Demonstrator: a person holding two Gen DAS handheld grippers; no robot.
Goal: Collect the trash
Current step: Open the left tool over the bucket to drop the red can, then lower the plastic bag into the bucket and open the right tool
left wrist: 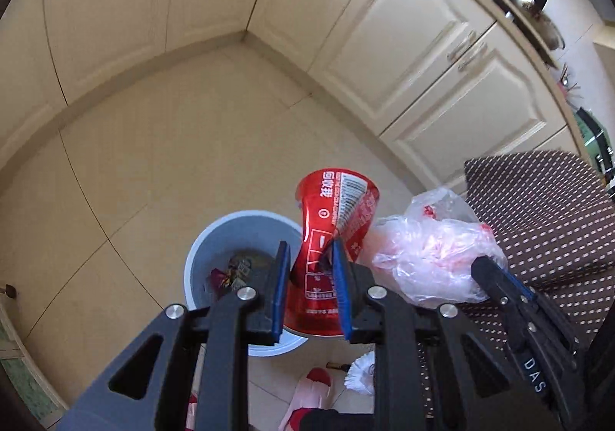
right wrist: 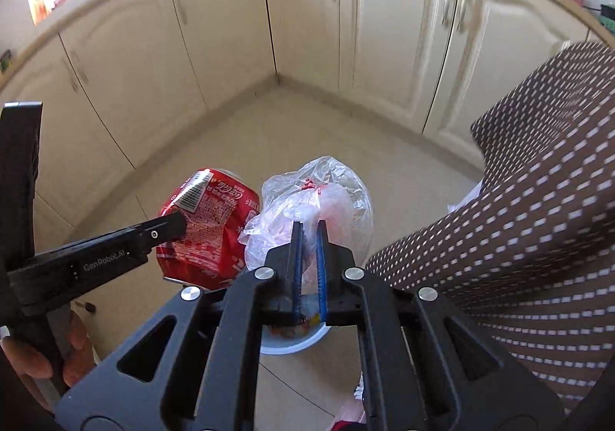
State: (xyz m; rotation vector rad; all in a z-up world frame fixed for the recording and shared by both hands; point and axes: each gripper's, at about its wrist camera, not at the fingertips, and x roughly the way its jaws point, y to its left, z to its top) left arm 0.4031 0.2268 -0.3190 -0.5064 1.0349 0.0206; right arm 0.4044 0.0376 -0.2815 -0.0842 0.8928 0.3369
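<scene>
My left gripper [left wrist: 309,254] is shut on a crushed red cola can [left wrist: 334,223] and holds it above the right rim of a grey-blue trash bin [left wrist: 215,235] that holds some wrappers. The can also shows in the right wrist view [right wrist: 211,231], with the left gripper's finger across it. My right gripper [right wrist: 309,227] is shut on a crumpled clear plastic bag [right wrist: 323,193] and holds it over the bin [right wrist: 296,342]. In the left wrist view the bag [left wrist: 430,250] hangs just right of the can.
Cream kitchen cabinets [left wrist: 384,47] line the corner behind. A brown dotted cushion [right wrist: 519,219] stands at the right, close to the bag. A white brush head [left wrist: 361,373] and pink slippers [left wrist: 307,392] lie on the tiled floor below.
</scene>
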